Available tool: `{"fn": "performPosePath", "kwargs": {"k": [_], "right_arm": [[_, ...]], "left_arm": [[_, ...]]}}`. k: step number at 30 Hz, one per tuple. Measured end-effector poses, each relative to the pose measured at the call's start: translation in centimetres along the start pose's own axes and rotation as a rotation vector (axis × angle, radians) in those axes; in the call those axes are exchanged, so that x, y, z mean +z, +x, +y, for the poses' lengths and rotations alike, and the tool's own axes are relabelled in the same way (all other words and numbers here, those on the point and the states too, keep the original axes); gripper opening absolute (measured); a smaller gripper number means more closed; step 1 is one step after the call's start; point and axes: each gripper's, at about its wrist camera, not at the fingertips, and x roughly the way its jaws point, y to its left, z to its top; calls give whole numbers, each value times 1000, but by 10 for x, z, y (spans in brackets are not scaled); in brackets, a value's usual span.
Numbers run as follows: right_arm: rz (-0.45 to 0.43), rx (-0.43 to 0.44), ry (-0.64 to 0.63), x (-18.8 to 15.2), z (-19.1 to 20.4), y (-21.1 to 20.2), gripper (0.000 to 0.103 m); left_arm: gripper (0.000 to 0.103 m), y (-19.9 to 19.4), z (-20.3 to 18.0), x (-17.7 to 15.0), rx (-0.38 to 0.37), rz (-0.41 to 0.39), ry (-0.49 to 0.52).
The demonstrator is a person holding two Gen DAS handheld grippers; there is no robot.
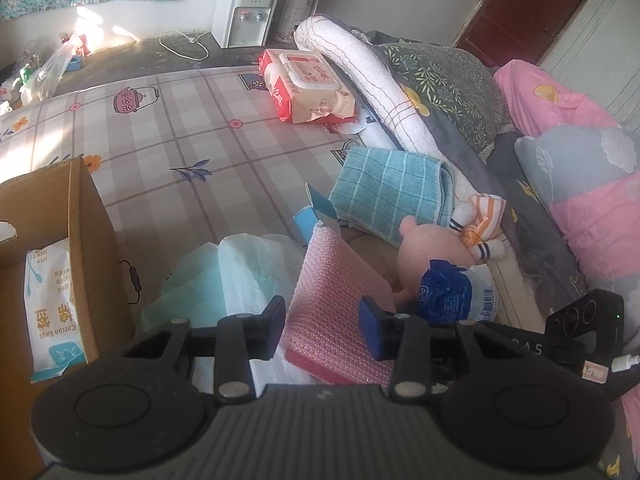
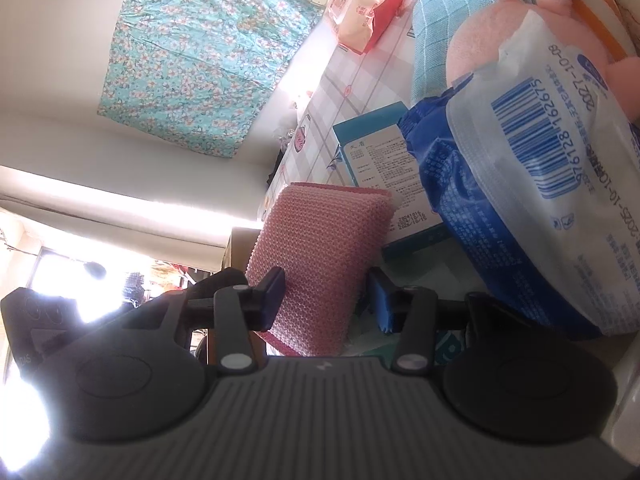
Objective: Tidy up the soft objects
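my right gripper (image 2: pixel 326 300) brackets the pink knitted scrub sponge (image 2: pixel 320 256), propped on edge against a blue-and-white carton (image 2: pixel 384 168) (whether it's pinching, i cannot tell). my left gripper (image 1: pixel 322 326) is spread above it, letting go; the cardboard box (image 1: pixel 86 216) waits alongside.

The pink sponge (image 1: pixel 336 312) is showing a rough, knobbly woven mesh with a matt look. The blue towel (image 1: pixel 384 188) is looking like soft cloth with a fine waffle weave. The cardboard box (image 1: pixel 86 216) is showing plain brown matt paperboard. The cotton swab pack (image 1: pixel 54 312) is lying in thin, slightly glossy plastic film. The wipes pack (image 2: pixel 532 184) is shining as smooth, crinkled plastic. The plush toy (image 1: pixel 424 248) is looking fuzzy and soft. The grippers' bodies are looking like matt black plastic.
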Motion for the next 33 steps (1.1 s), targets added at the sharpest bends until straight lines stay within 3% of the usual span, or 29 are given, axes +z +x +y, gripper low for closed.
{"fn": "performPosePath", "kwargs": {"k": [5, 12, 22, 33], "right_arm": [[-10, -6, 5, 2, -3, -3, 38], [-43, 5, -33, 2, 10, -13, 37], [-80, 61, -130, -5, 56, -39, 37], [12, 91, -312, -43, 143, -23, 37]], "left_arm": [[38, 16, 8, 6, -26, 37, -36], [37, -1, 5, 4, -49, -4, -30], [36, -60, -2, -8, -82, -126, -27], [36, -144, 39, -47, -48, -276, -116]]}}
